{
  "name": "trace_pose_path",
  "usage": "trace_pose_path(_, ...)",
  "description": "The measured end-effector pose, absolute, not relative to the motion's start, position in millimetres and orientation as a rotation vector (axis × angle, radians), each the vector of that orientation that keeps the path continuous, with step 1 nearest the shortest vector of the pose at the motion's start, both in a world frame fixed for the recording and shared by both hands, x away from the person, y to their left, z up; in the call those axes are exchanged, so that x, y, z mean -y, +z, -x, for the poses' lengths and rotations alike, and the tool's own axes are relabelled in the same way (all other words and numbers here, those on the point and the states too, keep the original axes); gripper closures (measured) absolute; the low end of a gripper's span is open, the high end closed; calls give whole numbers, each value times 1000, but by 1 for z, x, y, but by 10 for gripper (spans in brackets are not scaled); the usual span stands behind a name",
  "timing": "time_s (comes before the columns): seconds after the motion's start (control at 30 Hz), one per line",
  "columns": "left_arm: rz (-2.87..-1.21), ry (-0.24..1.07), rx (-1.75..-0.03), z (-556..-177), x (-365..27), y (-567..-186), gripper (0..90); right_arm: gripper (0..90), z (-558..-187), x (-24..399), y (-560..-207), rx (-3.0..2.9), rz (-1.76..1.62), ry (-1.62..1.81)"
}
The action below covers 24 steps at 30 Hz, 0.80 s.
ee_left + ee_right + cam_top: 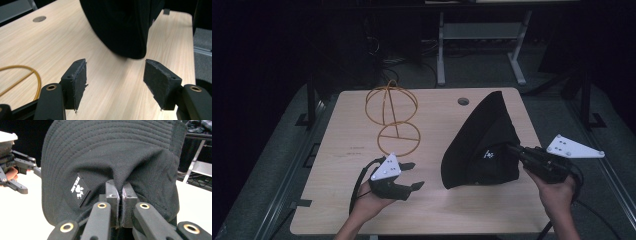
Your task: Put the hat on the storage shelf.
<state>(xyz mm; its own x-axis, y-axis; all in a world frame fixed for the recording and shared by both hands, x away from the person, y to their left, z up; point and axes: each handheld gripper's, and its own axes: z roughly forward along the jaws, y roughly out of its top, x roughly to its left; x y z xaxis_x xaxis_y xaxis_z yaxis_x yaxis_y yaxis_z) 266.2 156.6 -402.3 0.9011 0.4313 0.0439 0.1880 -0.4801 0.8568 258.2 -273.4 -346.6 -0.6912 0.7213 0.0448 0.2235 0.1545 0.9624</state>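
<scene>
I see a light wood table (362,150) w/ a round hole (463,101) near its far edge, in a dark room; grey metal frame (482,35) behind. Wire stand (392,117) sits far-left. My right gripper (512,148) is clamped on the black hat (484,137), right half of table. Left gripper (414,175), near front edge, jaws spread, holding nothing.

A pale wood-grain bench (357,150) with rounded corners stands on a grey carpeted floor (557,107). Near its far edge, right of the middle, is a small round grey cable hole (463,101). Beyond the bench stands a light grey metal table frame (482,31) on two legs, with dark cables (387,62) lying tangled on the floor to its left.
</scene>
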Motion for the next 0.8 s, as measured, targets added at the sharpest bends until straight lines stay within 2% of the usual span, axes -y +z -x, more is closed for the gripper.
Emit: trace_pose_path(0.8, -2104, 314, -458, -265, -160, -424, 326, 865, -278, 270, -292, -1992, -864, 1554)
